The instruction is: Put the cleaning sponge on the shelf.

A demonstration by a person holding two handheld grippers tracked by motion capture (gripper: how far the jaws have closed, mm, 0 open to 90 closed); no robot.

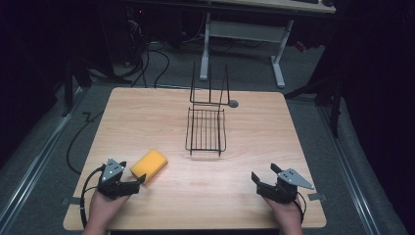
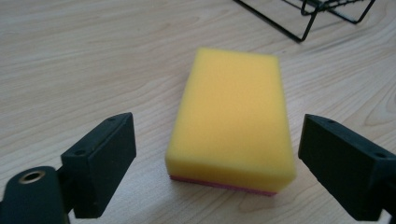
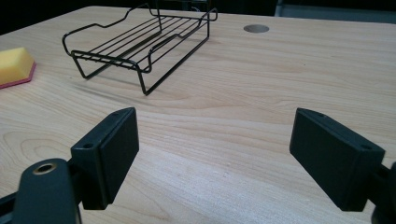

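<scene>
**Sponge framed by open left jaws**

Yellow rectangular foam sponge w/ pink underside (image 2: 232,119) is seen flat on wooden table (image 1: 147,112), near black wire rack (image 1: 206,130). Left gripper (image 1: 133,172): jaws apart, either side of sponge, untouching. Right gripper (image 1: 265,176): jaws apart, bare wood between.

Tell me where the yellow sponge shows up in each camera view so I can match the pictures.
High view: the sponge lies left of centre on the table, just ahead of the left gripper.
Left gripper view: centre, lying flat, pink layer underneath, between and beyond the open jaws.
Right gripper view: at the far left edge, cut off by the frame.
Shared landmark: the black wire rack, seen in all three.
</scene>
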